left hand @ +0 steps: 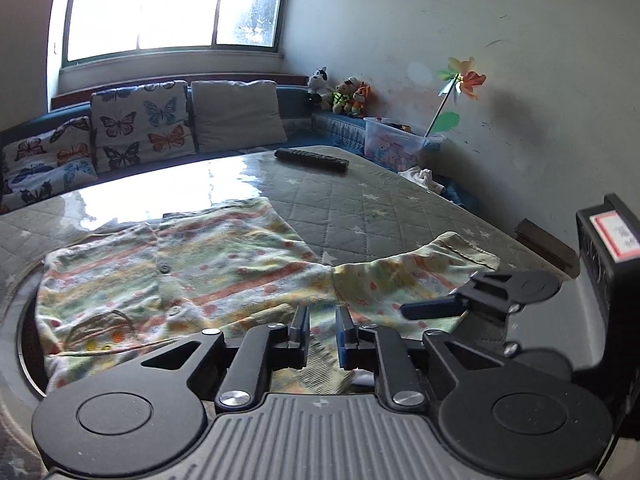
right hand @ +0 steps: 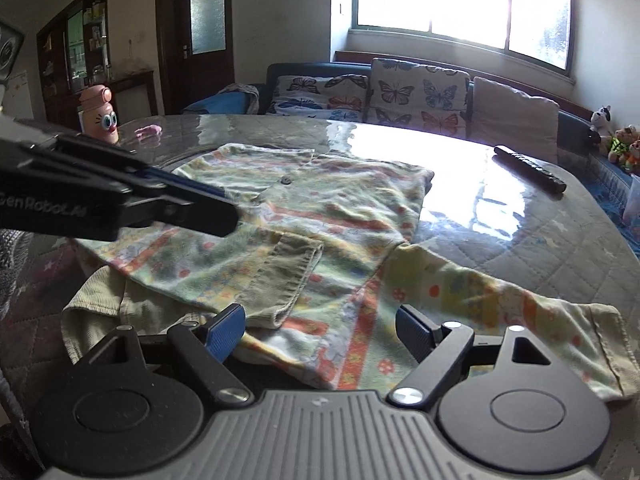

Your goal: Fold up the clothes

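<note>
Left gripper (left hand: 323, 330): matte black linkage arms, silver round-head screws at the pivots, two round black discs flanking a ribbed grey housing; a blue pad is seen on one finger.

Right gripper (right hand: 320, 332): same black-and-grey build, with blue ribbed pad (right hand: 225, 332) on one finger and dark ribbed pad opposite. White "GenRobot.AI" lettering is carried on the side of the left gripper's body.

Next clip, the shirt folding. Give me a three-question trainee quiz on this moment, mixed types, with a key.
1. True or false: the right tool is open above the patterned shirt.
2. The black remote lies: A) on the shirt, B) on the bare table beyond it, C) on the sofa.
3. Fill in: the shirt's front shows small round ____.

Key: 1 true; 2 B; 3 buttons.
</note>
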Demonstrator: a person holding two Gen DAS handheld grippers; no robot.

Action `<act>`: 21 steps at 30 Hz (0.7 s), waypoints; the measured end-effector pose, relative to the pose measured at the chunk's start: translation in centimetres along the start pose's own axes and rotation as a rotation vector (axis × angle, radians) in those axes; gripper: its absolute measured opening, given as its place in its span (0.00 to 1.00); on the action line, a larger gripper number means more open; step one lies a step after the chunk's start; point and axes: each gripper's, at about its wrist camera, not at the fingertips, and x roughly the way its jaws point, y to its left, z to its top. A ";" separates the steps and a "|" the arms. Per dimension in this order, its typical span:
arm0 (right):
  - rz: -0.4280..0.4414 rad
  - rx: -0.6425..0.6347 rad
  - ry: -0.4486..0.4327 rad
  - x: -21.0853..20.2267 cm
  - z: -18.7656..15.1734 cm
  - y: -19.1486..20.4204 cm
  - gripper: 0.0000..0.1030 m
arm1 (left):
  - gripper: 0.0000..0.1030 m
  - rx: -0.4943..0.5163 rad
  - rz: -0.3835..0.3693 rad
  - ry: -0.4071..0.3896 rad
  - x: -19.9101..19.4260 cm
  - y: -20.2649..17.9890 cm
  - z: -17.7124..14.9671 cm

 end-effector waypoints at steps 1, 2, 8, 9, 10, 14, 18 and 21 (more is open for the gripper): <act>-0.001 0.002 -0.004 0.0 0.2 0.0 0.82 | 0.15 -0.003 0.016 -0.003 -0.4 0.6 -0.1; -0.002 0.005 -0.009 -0.1 0.4 -0.1 0.82 | 0.15 -0.008 0.038 -0.005 -0.8 1.3 -0.3; 0.023 -0.004 -0.025 0.8 1.5 0.7 0.82 | 0.15 -0.065 0.174 0.017 -2.7 6.3 -1.8; 0.027 -0.007 -0.026 0.9 1.7 0.9 0.82 | 0.15 -0.078 0.196 0.026 -2.8 7.1 -2.2; 0.032 -0.012 -0.025 1.2 1.8 1.1 0.82 | 0.15 -0.092 0.217 0.035 -2.9 7.9 -2.6; 0.048 -0.025 -0.023 2.2 2.4 1.8 0.82 | 0.15 -0.140 0.284 0.067 -3.2 10.5 -4.1; 0.053 -0.028 -0.014 3.1 2.8 2.1 0.82 | 0.15 -0.185 0.333 0.113 -2.9 12.4 -5.7; 0.046 -0.041 0.001 3.8 2.8 2.4 0.82 | 0.18 -0.190 0.352 0.111 -2.9 12.9 -5.7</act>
